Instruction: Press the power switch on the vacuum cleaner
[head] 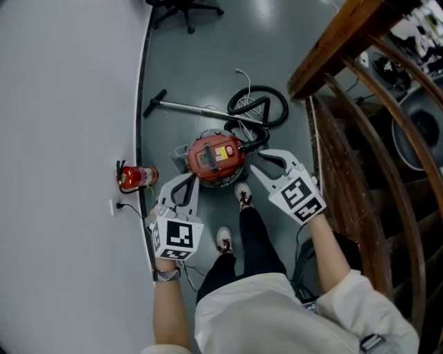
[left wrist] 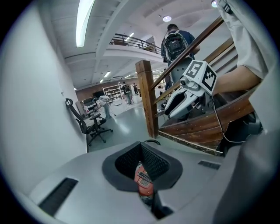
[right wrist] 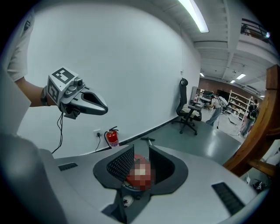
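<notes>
A red canister vacuum cleaner [head: 216,157] sits on the grey floor, just ahead of the person's shoes. My left gripper [head: 187,181] hangs in the air near its left side with the fingers closed together and nothing in them. In the left gripper view the pads meet at the tip of the left gripper [left wrist: 141,146], and the vacuum cleaner [left wrist: 144,181] shows below them. My right gripper [head: 266,163] hangs at the vacuum's right with its jaws apart. In its own view the right gripper [right wrist: 141,151] frames the vacuum cleaner [right wrist: 136,158] below, empty. Neither gripper touches the vacuum.
A black hose [head: 266,104] and metal wand [head: 201,109] lie behind the vacuum. A red fire extinguisher [head: 136,177] and a wall socket [head: 113,206] are at the white wall on the left. A wooden stair rail [head: 346,41] runs along the right. An office chair [head: 183,7] stands far back.
</notes>
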Demonstrator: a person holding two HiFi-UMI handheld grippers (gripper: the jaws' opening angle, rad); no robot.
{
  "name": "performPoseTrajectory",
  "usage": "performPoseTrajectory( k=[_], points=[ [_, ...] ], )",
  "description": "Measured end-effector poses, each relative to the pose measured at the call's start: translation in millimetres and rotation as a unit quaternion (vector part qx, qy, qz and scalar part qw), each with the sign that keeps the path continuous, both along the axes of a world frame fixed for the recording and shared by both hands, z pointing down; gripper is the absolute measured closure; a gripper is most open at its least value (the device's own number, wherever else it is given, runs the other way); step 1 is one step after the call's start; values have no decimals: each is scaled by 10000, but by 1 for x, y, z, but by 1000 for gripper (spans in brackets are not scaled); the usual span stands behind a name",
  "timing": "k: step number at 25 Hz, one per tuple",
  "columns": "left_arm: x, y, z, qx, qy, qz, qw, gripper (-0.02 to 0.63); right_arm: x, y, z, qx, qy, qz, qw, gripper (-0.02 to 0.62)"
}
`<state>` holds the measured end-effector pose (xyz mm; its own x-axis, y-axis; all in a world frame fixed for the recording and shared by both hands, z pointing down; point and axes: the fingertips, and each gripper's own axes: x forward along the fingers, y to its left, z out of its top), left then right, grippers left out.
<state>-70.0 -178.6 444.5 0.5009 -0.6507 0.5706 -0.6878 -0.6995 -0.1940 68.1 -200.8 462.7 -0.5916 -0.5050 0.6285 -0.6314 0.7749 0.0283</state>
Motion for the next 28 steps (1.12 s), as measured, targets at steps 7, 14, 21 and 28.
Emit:
performPoseTrajectory(
  k=[7,14,21,28],
  points=[
    [1,-13,30,-172,41,-52,9998,609,-1,-14,33,-219,-10,50,9997,485],
    [-1,-21,53,-314,56,-209,9993,609,1,-28,63,-361,-46,114,9993,485],
    [1,-25,81,-508,87,-262,9983,609,7,-35,89,-519,-36,144,9985,483],
    [-6,-43,106,-679,108,-460,9966,609,-2,-39,115,-681,-4,48,9977,480]
  ],
)
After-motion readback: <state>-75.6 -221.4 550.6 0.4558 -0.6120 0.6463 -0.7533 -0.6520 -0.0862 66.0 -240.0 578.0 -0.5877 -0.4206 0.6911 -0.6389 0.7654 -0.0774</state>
